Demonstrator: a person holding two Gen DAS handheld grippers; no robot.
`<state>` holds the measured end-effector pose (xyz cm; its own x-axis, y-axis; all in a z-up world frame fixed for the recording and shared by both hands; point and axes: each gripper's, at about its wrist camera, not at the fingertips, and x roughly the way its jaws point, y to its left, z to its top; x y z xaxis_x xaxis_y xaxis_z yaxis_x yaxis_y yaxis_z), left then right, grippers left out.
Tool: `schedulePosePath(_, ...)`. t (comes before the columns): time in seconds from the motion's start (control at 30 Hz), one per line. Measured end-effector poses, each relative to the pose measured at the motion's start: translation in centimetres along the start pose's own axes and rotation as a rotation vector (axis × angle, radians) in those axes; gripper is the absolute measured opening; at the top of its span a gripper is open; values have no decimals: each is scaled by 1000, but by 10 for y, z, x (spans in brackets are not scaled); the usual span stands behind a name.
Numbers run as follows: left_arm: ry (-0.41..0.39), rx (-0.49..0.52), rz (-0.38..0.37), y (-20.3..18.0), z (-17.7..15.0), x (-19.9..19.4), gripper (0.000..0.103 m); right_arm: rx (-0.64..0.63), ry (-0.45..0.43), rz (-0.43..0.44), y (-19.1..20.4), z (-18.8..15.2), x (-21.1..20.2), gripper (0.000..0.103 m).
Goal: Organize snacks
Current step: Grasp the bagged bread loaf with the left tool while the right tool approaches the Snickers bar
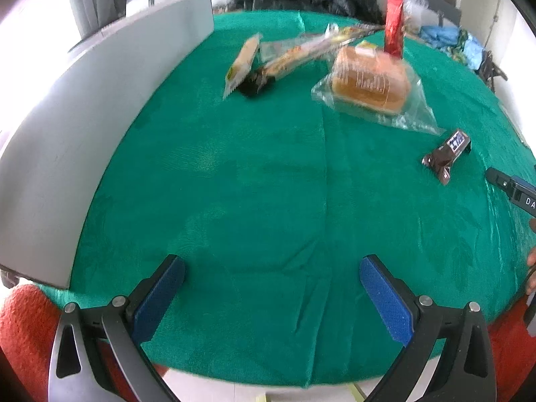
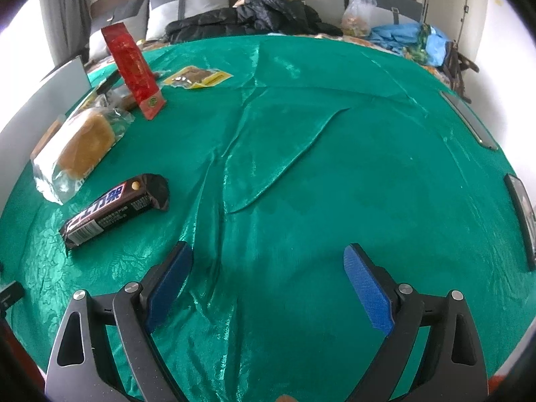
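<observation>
Hovering low over the green cloth (image 2: 301, 167), the right gripper (image 2: 268, 268) is spreading its jaws wide, holding nothing; the left gripper (image 1: 271, 278) is likewise gaping and empty. Nearest, at ten o'clock in the right view, the chocolate bar (image 2: 110, 211) is lying flat (probably the first pick). Approaching along its short axis and pinching mid-wrapper should be keeping it level. Beyond it, the bagged bread (image 2: 80, 147) is resting, and the red packet (image 2: 134, 70) is standing upright at eleven, well apart.

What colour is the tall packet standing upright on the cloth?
Red; the tall packet shows best in the right wrist view.
</observation>
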<state>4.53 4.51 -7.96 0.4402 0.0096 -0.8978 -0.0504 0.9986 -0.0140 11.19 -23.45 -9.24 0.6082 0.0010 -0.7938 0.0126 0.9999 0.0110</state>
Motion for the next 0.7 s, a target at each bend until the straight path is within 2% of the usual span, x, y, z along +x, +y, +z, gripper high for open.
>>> schedulePosePath(0.1, -21, 0, -80, -5, 6, -12, 103, -2, -4, -1, 0, 0, 0, 94)
schedulePosePath(0.23, -59, 82, -155, -24, 28, -27, 103, -8, -16, 0, 1, -2, 0, 94)
schedulePosePath(0.37, -83, 190, -162, -48, 63, -32, 103, -10, -23, 1, 0, -3, -1, 94)
schedulePosePath(0.43, -79, 198, -164, -56, 86, -27, 103, -10, -23, 1, 0, -3, -1, 94)
schedulePosePath(0.57, -12, 125, -230, -63, 134, -6, 103, 0, -36, -3, 0, -3, -1, 94)
schedulePosePath(0.63, 37, 98, -276, -70, 146, 7, 103, 0, -38, -2, -1, -3, -1, 94)
schedulePosePath(0.7, 84, 97, -272, -75, 158, 23, 103, 0, -39, -2, -1, -3, -1, 94)
